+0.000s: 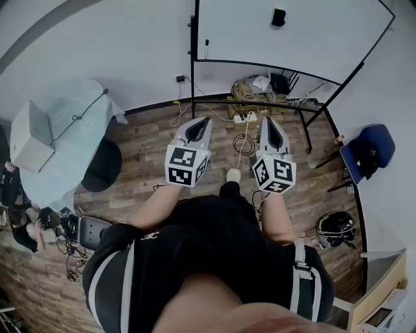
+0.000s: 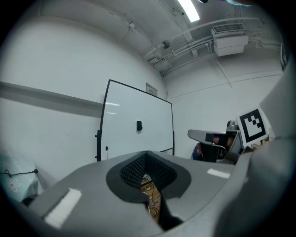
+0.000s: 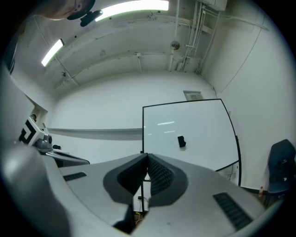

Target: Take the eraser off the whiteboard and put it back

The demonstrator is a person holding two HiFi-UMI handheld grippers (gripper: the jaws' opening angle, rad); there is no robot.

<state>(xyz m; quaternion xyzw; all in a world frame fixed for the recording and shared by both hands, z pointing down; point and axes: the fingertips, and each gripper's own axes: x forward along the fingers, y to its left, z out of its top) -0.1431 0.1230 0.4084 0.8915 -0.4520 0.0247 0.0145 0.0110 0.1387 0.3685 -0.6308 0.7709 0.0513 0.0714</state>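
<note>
Up on the whiteboard, the black eraser sits stuck roughly mid-board, well apart from both tools. The left hand-held gripper and right hand-held gripper both have their jaws pressed together with nothing between them, pointing toward the board.

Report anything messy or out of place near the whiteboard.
Loose cables and a power strip sprawl over the floor at the whiteboard's foot, a likely trip hazard. The eraser sits on the board, nothing odd there.
</note>
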